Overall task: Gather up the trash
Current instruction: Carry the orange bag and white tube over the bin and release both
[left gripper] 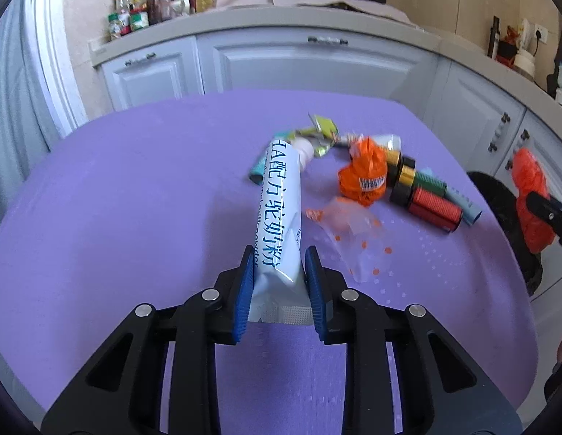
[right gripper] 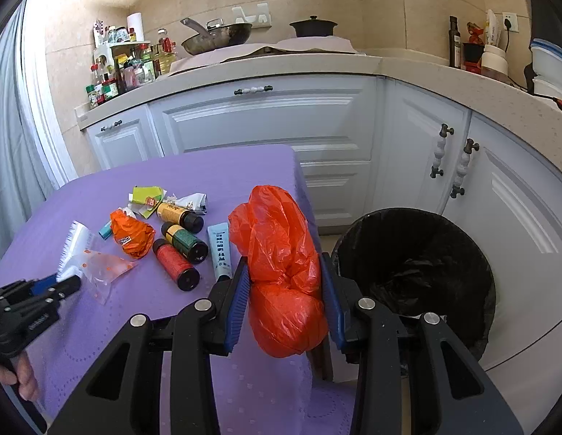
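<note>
Biggest risk here is the right gripper (right gripper: 284,286): it's clamped on a bunched orange plastic bag (right gripper: 281,264) near the table's right edge, not over the black-lined bin (right gripper: 418,275) yet. The bag is soft and slippery, so I'd guess it could slide out and drop on the floor between table and bin if it's let go early.

The left gripper (left gripper: 279,279) has its blue pads on both sides of a white milk-powder sachet (left gripper: 279,214), jaws narrow, and it looks pinched by its near end only. Long floppy packet held at 1 end, so it may droop or drag across the clear spotted wrapper (left gripper: 357,239) right beside it.

Still on the purple tablecloth (left gripper: 135,199): a crumpled orange wrapper (left gripper: 364,177), 3 small bottles (left gripper: 422,195), a light blue tube (right gripper: 220,250), and scrap packets at the far side. The bottles could roll if bumped.
</note>
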### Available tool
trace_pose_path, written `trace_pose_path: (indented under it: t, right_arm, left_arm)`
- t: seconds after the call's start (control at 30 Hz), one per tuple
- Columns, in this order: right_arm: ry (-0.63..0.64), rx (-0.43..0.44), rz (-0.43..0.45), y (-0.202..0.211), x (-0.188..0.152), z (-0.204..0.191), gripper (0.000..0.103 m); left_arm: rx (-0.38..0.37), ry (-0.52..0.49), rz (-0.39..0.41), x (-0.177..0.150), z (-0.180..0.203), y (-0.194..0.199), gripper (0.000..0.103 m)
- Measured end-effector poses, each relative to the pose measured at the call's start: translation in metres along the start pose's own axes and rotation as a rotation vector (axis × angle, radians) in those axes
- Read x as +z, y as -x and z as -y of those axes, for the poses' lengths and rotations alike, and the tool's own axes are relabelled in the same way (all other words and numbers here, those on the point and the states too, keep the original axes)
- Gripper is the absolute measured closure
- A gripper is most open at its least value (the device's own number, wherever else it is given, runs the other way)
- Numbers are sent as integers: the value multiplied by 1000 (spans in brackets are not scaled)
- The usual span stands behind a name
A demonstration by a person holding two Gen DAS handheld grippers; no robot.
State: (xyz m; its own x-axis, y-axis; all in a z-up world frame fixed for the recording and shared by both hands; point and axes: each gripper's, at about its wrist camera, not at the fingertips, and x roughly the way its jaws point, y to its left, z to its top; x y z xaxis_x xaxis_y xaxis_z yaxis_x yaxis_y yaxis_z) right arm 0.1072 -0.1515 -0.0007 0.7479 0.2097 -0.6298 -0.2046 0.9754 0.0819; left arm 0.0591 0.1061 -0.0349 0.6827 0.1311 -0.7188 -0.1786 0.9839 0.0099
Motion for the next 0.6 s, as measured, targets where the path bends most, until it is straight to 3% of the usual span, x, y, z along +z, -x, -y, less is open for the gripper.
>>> trace_pose_path:
  t: [0.3, 0.6]
  right_arm:
    - [-31, -31, 37, 12, 4, 18, 65]
    - [-87, -125, 72, 20, 9, 63, 65]
  left_arm:
    - [-65, -24, 101, 27, 30, 35, 76]
    - [-189, -132, 133, 52, 111, 24, 76]
